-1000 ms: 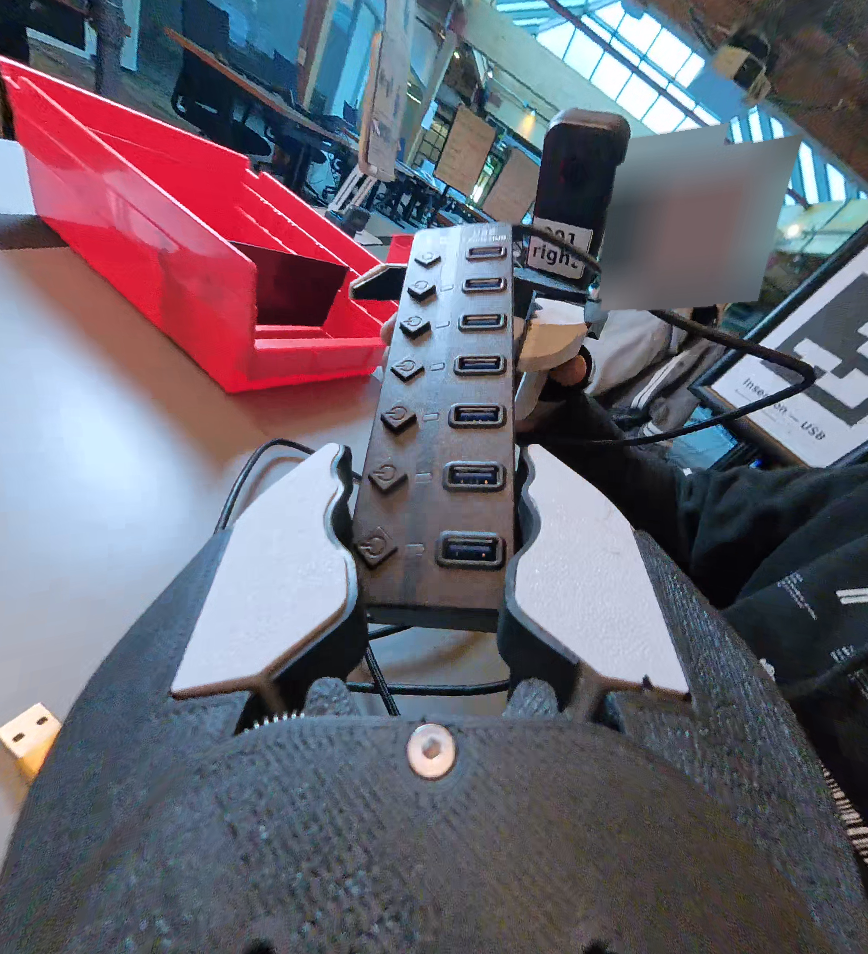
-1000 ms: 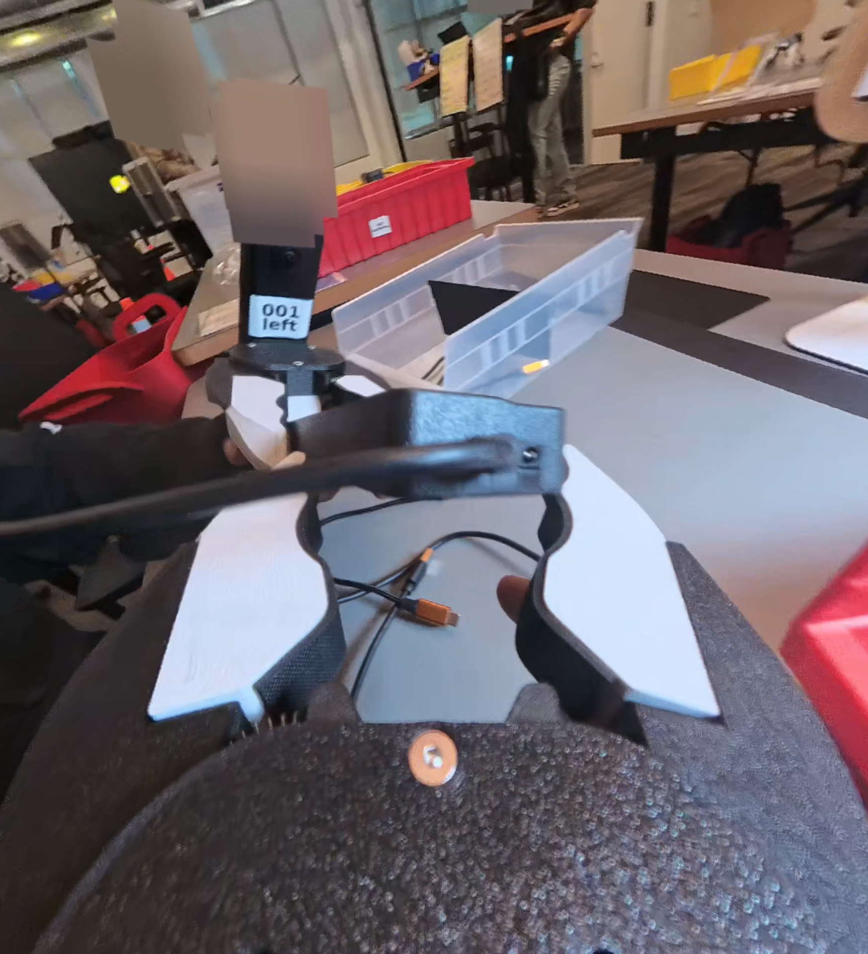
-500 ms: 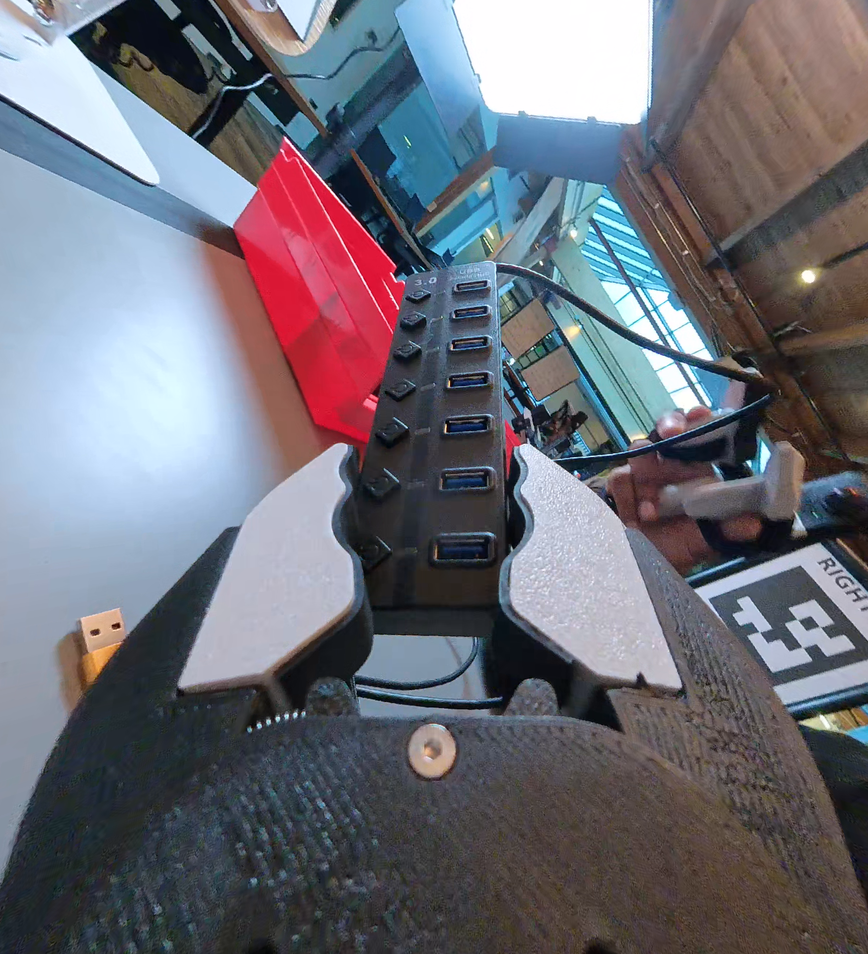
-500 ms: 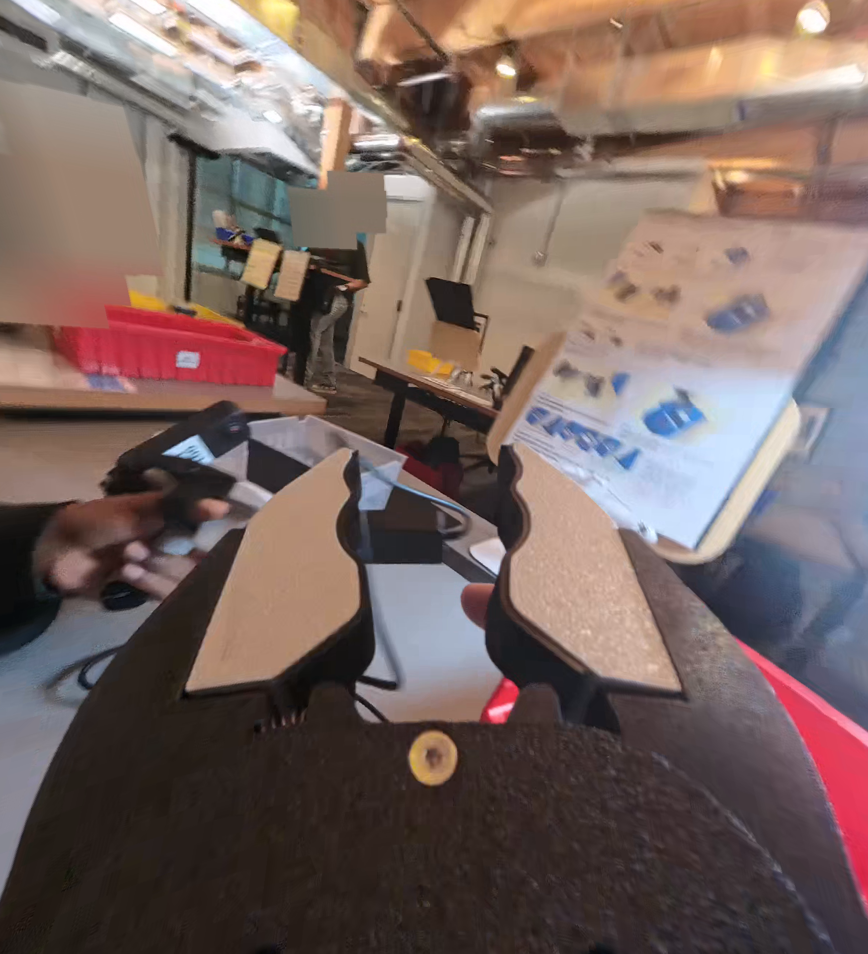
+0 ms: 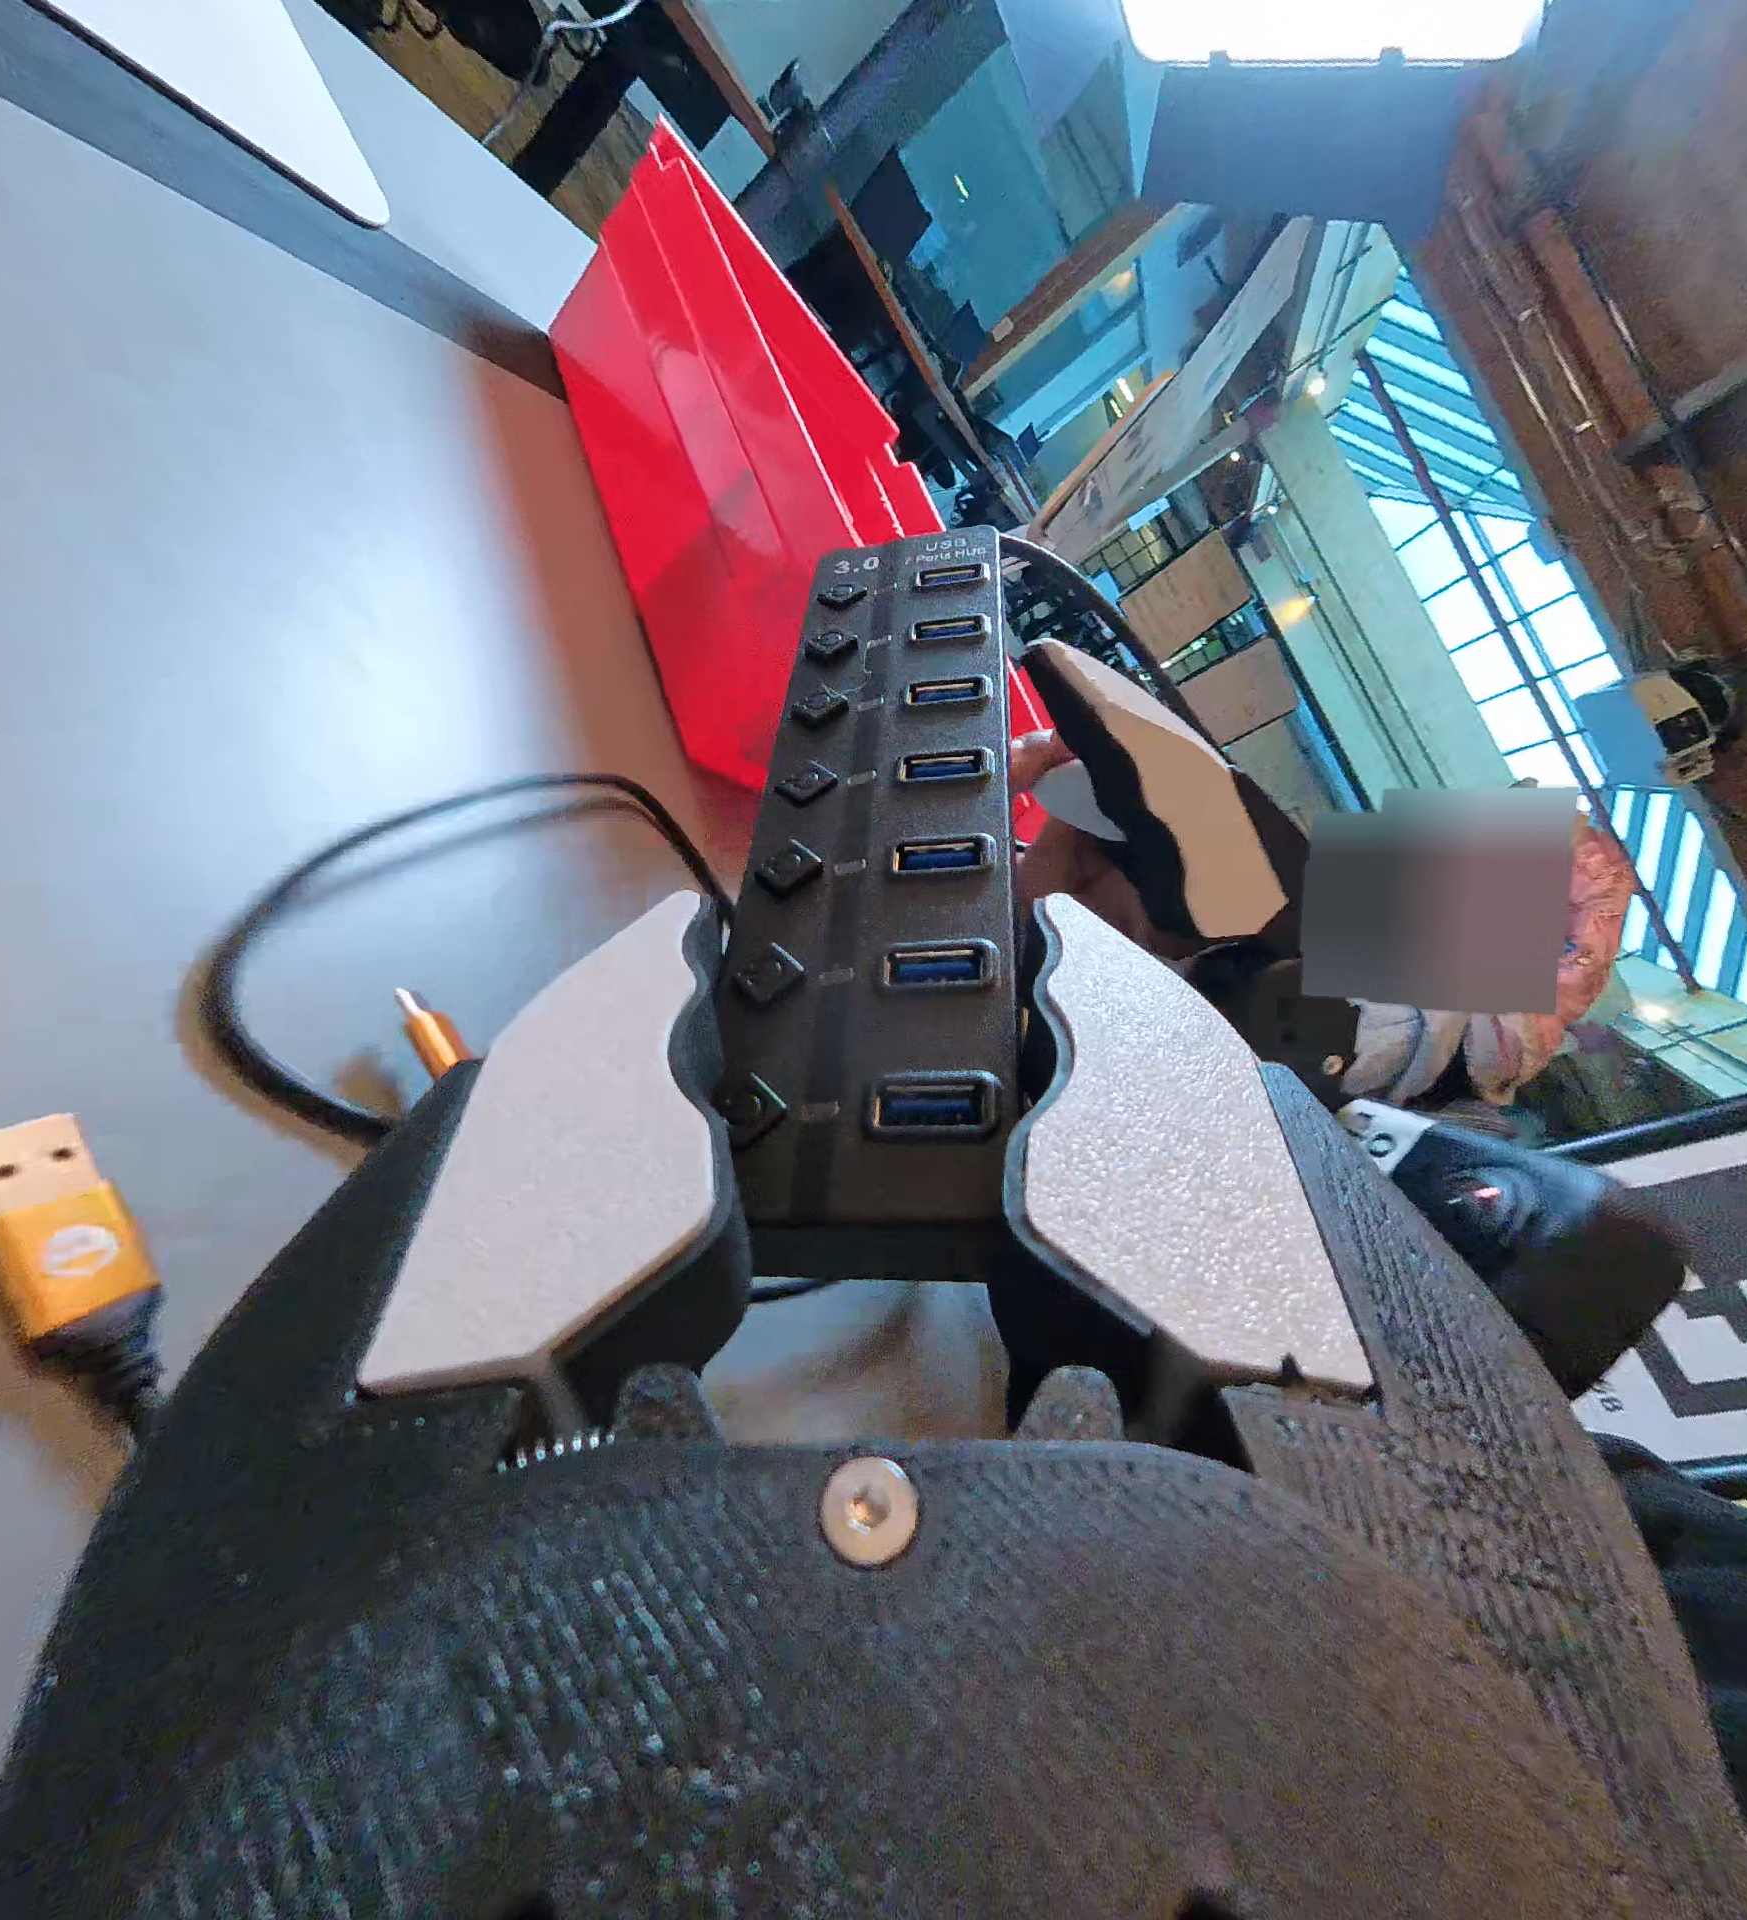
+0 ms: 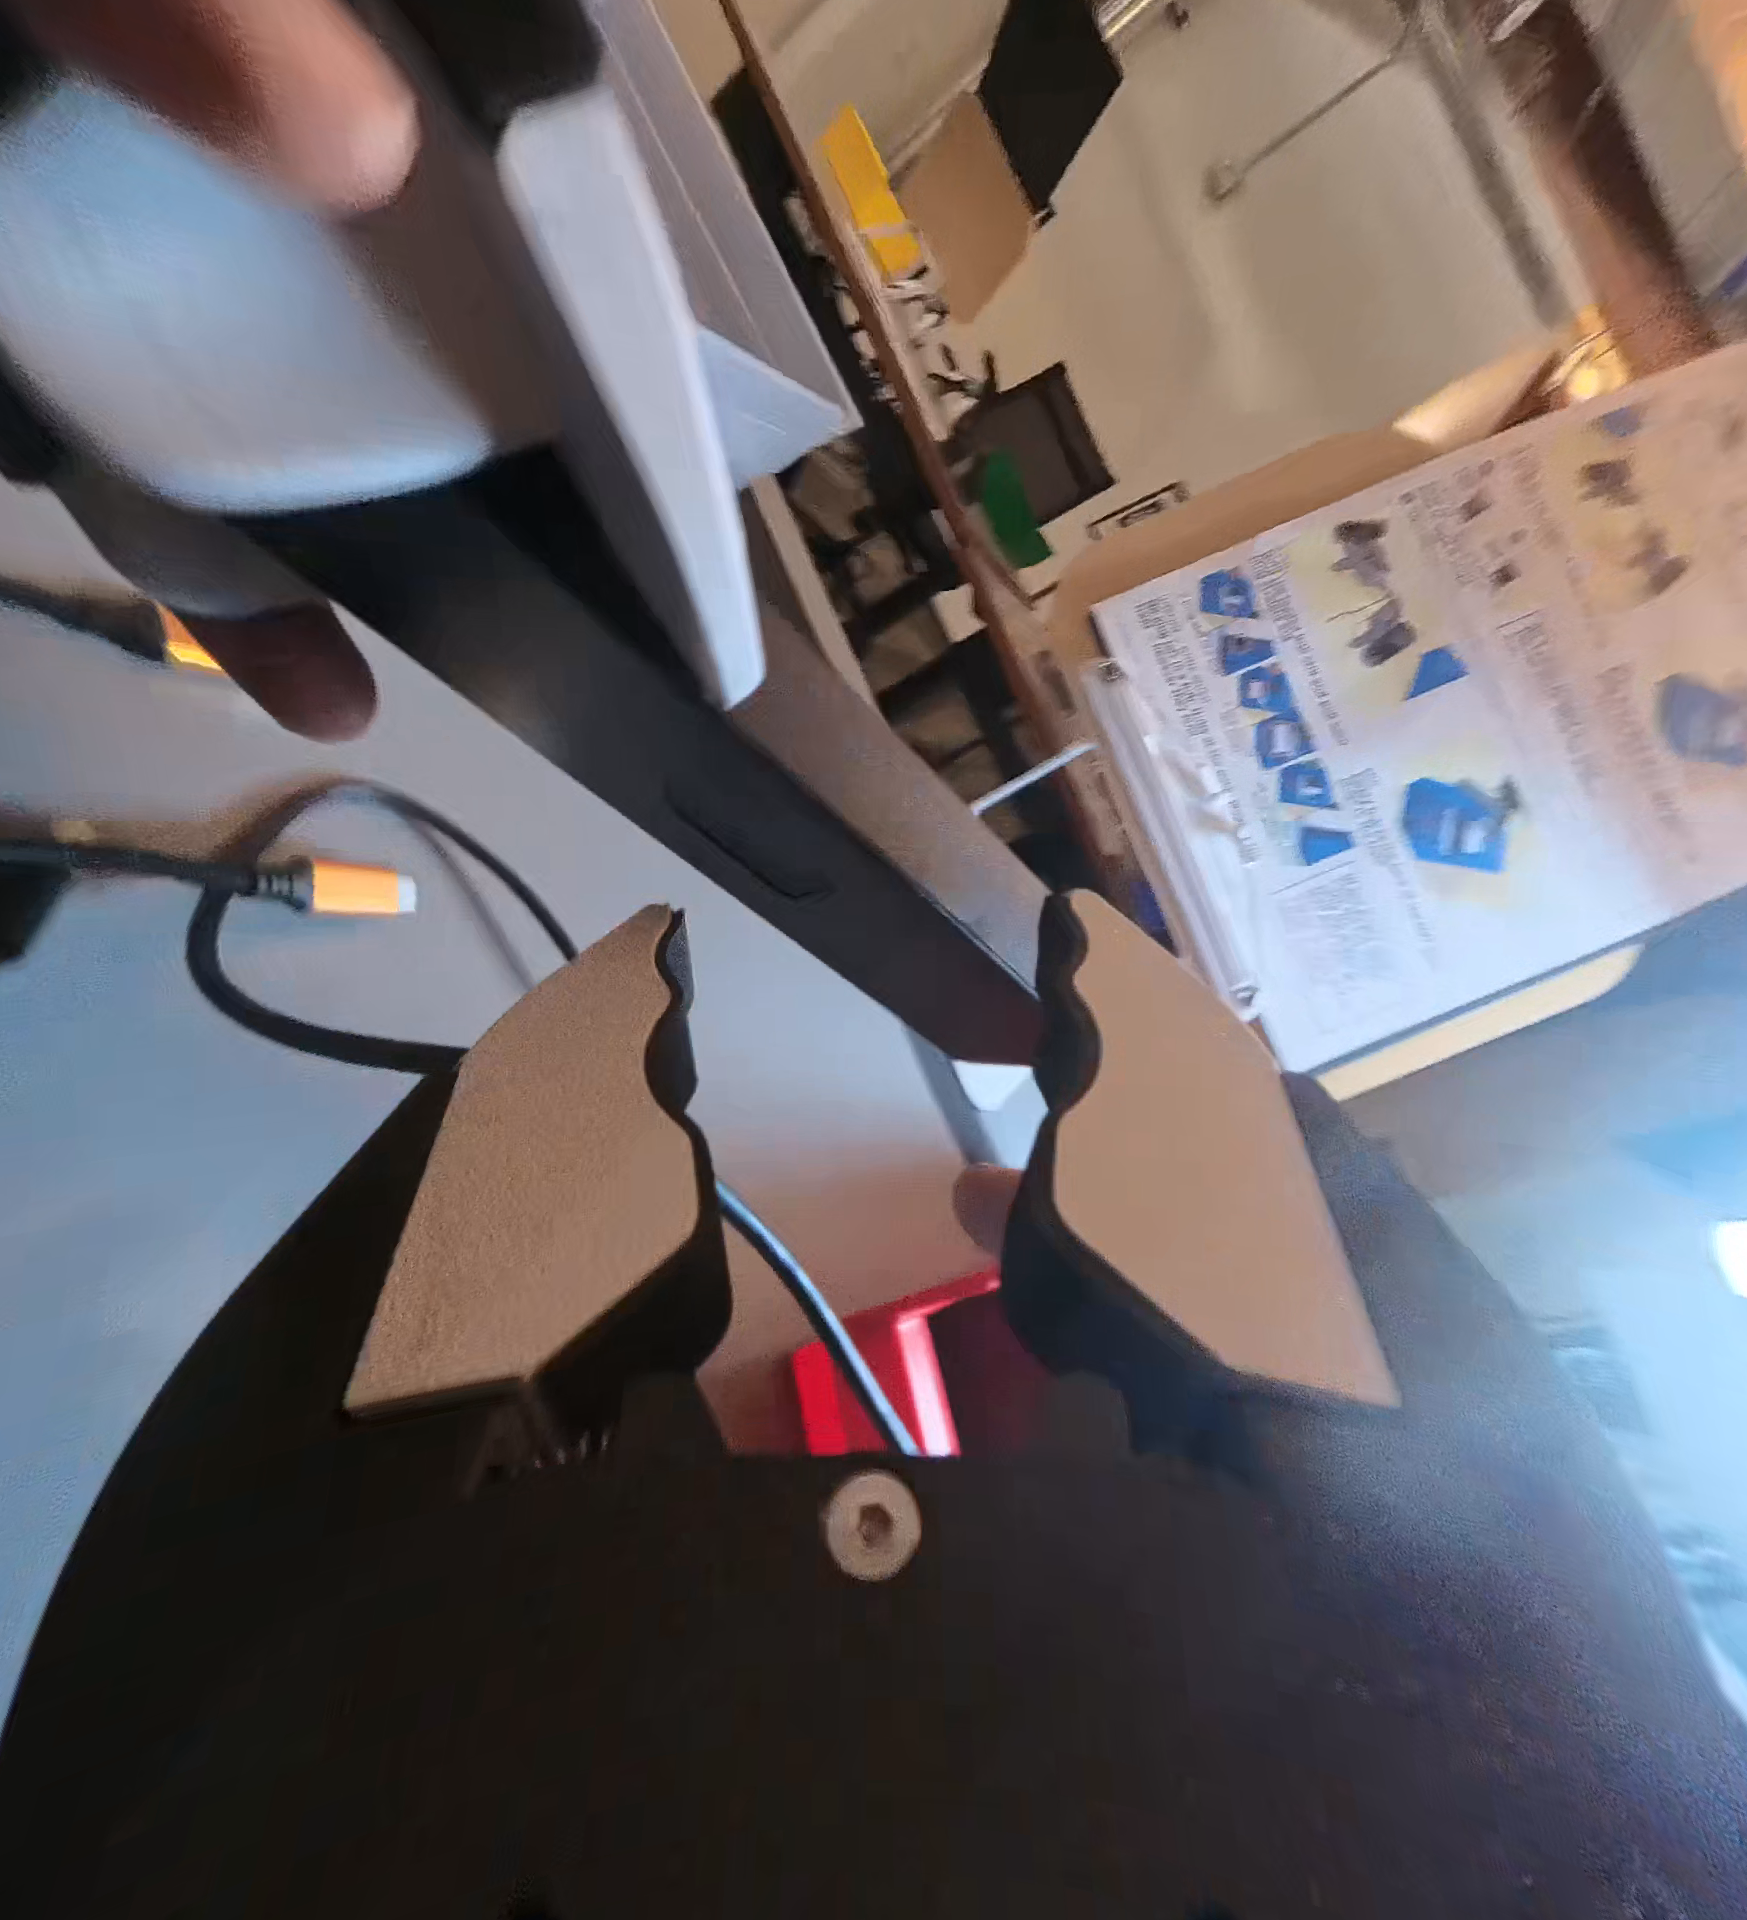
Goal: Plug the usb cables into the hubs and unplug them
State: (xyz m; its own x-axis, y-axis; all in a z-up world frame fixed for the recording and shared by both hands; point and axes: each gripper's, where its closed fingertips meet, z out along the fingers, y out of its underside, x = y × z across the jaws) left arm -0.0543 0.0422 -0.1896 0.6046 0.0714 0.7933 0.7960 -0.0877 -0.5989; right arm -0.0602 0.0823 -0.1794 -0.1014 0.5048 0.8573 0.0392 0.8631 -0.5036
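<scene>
My left gripper is shut on the near end of a black USB hub with several blue ports, held above the grey table. My right gripper is open; the hub's dark far end lies slantwise before it and touches only the right finger. In the left wrist view the right gripper sits at the hub's right side. An orange USB-A plug and an orange USB-C plug lie loose on the table, joined by a black cable. The USB-C plug also shows in the right wrist view.
A red bin stands on the table behind the hub. A black-and-white marker board is at the right. A poster board stands beyond the table edge. The hub's own cable hangs between my right fingers.
My left gripper has tilted and rolled with the hub still in it. My right gripper left the hub's far end, swung away, and has come back beside the hub.
</scene>
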